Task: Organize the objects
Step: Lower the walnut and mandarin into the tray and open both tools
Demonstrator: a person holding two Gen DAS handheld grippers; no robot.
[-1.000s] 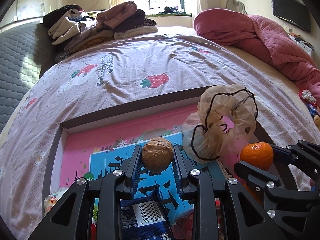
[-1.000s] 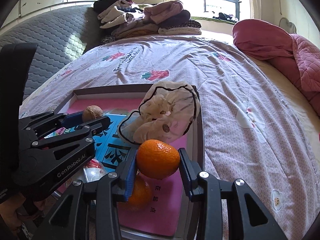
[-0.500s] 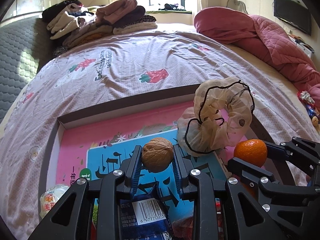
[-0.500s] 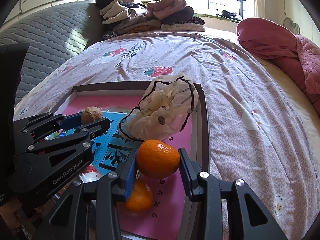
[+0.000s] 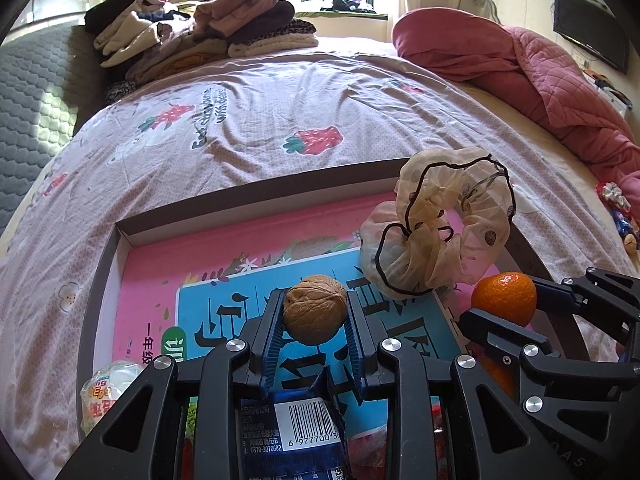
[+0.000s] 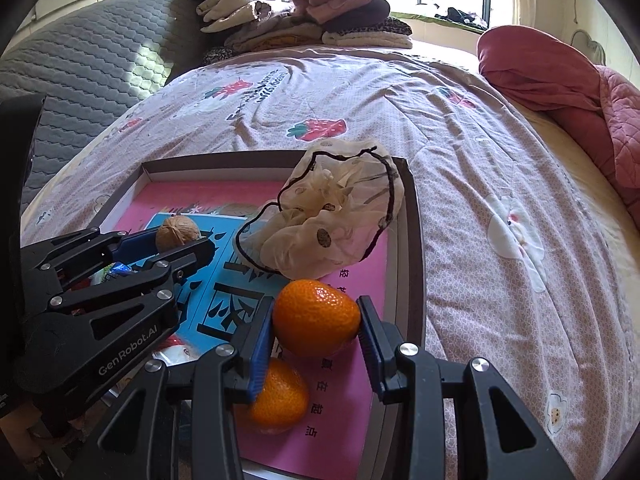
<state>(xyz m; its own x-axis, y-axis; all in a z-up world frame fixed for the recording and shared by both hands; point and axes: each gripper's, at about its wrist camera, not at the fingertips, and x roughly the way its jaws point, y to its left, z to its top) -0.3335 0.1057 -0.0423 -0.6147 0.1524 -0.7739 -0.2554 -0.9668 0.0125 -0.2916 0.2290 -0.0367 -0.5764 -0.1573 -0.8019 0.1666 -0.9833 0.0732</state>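
1. Walnut (image 5: pixel 314 309) first: your left gripper (image 5: pixel 314 316) has it clamped between the blue ribbed pads, held above the blue panel printed on the tray's pink floor.
2. Your right gripper (image 6: pixel 316 320) is closed on a mandarin (image 6: pixel 316 317), pads pressing both its sides, near the right edge of the tray (image 6: pixel 412 240).
3. A second mandarin (image 6: pixel 276 398) lies on the pink floor directly under the held one, partly hidden behind the left finger of that gripper.
4. The sheer cream scrunchie (image 6: pixel 332 216) with black trim sits in the tray's far right corner, leaning against the right wall and reaching above the rim.
5. In your left wrist view a dark blue packet with a barcode (image 5: pixel 296 428) lies under the gripper at the tray's near edge, and a clear wrapped snack (image 5: pixel 106 388) sits in the near left corner.
6. The tray rests on the bedspread (image 5: pixel 300 92), pale pink with strawberry prints.
7. Folded clothes (image 5: pixel 200 32) are stacked at the bed's far edge, and a rose quilt (image 5: pixel 520 64) is heaped along its right side.
8. The two grippers are side by side over the tray, apart from each other.
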